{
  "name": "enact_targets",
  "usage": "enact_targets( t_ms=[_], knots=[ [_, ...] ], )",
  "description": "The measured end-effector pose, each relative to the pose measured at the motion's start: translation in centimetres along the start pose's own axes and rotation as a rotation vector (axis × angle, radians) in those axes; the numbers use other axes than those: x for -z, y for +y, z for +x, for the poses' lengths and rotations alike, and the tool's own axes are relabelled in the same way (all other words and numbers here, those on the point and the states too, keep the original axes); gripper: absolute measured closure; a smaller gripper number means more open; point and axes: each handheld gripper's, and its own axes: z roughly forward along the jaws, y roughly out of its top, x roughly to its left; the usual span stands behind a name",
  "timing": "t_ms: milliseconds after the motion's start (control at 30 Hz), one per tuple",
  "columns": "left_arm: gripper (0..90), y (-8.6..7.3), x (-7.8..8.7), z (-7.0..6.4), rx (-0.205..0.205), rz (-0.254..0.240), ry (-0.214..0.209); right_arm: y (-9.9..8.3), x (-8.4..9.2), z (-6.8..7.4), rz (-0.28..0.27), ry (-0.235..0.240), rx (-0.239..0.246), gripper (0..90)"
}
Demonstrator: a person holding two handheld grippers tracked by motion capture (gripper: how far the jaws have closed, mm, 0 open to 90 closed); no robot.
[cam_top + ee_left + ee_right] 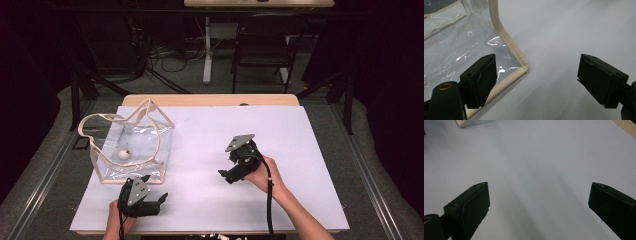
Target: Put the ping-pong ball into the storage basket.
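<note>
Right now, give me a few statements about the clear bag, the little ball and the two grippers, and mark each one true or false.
1. The clear bag sits on the left part of the table. True.
2. The small ball lies on the bare table beside the bag. False: it lies inside the bag.
3. The left gripper is shut on the bag's trim. False: its jaws stand wide apart, just short of the bag's near corner.
4. The right gripper is open with nothing between its jaws. True.
5. The bag has a beige strap. True.
</note>
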Motion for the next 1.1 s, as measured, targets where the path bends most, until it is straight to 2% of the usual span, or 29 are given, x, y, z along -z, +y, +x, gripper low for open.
enact_targets(
  t_ms=[567,1100],
  knots=[
    [16.4,0.0,0.0,0.0,-0.002,0.001,0.001,-3.4,0.6,0.4,0.005,-0.025,-0.046,3.2],
    [16.4,0.0,0.0,0.0,-0.002,0.002,0.002,-6.8,2.0,0.3,-0.018,-0.055,-0.102,2.8]
  ],
)
